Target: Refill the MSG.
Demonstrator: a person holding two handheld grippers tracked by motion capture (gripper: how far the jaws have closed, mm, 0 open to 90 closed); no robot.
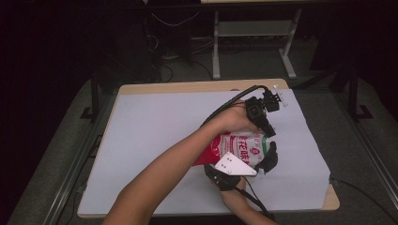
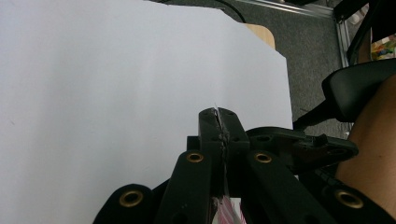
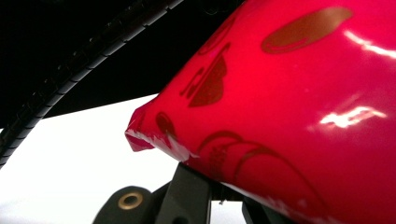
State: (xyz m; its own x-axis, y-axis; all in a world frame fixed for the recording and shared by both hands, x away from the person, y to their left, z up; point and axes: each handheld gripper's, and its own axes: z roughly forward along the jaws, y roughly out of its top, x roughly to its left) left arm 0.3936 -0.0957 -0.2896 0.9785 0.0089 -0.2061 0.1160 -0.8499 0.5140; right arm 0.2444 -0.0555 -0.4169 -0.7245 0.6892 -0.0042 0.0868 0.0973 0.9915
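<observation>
Red and white glossy snack bag (image 1: 237, 147), crinkled sealed edge, clamped between both tongs

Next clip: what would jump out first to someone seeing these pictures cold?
The red and white bag, held up over the right half of the white-covered table, draws the eye first. Both arms converge on it: the left gripper has its jaws shut on a thin edge of the bag, and the right gripper clamps the bag's right end. In the right gripper view, the glossy red film looms close, with a crumpled corner.
</observation>
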